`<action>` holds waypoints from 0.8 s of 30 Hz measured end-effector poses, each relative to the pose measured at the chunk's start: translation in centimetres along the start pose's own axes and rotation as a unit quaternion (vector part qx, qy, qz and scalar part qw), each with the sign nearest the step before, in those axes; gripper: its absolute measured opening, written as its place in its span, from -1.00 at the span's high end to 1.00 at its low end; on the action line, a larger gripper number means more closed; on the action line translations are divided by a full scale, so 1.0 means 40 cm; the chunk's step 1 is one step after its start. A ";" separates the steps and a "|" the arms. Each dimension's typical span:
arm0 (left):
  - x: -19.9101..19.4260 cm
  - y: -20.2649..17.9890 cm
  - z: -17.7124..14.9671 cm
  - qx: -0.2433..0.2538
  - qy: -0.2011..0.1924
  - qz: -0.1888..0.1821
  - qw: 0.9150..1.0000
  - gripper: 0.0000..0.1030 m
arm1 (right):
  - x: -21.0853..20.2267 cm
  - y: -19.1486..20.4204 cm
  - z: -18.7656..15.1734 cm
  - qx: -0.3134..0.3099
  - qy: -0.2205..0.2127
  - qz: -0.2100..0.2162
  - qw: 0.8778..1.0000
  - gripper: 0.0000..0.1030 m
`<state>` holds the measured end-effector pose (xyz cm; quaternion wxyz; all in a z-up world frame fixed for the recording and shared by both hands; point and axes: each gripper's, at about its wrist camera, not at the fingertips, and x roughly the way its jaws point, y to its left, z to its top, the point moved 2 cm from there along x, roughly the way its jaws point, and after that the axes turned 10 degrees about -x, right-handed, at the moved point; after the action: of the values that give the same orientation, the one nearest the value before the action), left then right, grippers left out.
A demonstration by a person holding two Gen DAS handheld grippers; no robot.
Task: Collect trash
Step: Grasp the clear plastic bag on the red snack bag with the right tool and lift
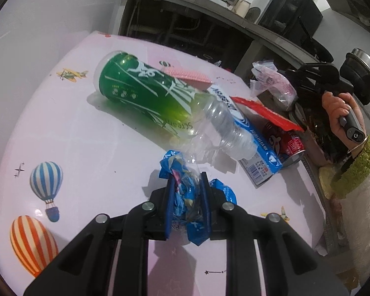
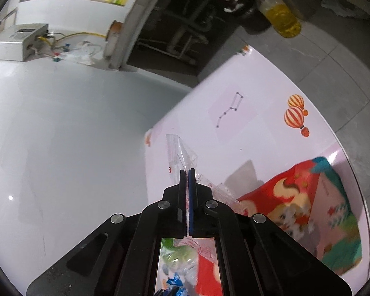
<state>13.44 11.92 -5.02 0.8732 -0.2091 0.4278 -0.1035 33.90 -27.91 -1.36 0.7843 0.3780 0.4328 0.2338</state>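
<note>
A round table w/ a glossy pink cloth printed w/ hot-air balloons and small planes is the landmark; everything else is placed relative to it.

Near the table's centre lies a large clear plastic cup w/ green print, on its side, smooth and rigid. A ribbed clear plastic bottle lies w/ one end inside the cup's mouth. Touching the bottle, toward the table's right edge, sits a flat blue-and-white cardboard box, a red drinks can beside it. In the right wrist view a bright red, soft printed bag rests at the table's edge.

Left gripper, over the table's near side, has its blue-padded jaws pinching a crumpled blue foil wrapper; the foil bulges out on both sides. Right gripper, above the table's far rim, has jaws pressed fully together on a thin clear plastic film wrapper, a stiff, creased strip poking past the tips. A hand in a fuzzy green cuff holds that tool's handle off the table's right side.

Risks, as judgement: the clear film is slick and held by only one edge, so it could slide out on a quick swing. The foil wad is springy and may shed loose bits. A low sweep could knock the cup and roll it, bottle incl., off the table.
</note>
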 end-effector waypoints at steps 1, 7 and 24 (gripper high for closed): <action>-0.006 -0.002 0.003 0.002 -0.002 -0.001 1.000 0.65 | -0.014 0.009 -0.005 -0.004 -0.003 0.005 1.000 1.00; -0.044 -0.009 0.000 0.008 -0.014 -0.008 1.000 0.65 | -0.082 0.033 -0.038 -0.020 -0.014 0.017 1.000 1.00; -0.148 -0.115 0.001 0.046 -0.045 -0.053 0.996 0.65 | -0.336 0.002 -0.174 -0.021 -0.084 0.057 0.995 1.00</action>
<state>9.84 9.96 1.27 0.8937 -0.1954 0.3710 -0.1598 21.00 -34.48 3.09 0.8109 0.4043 0.3378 0.2547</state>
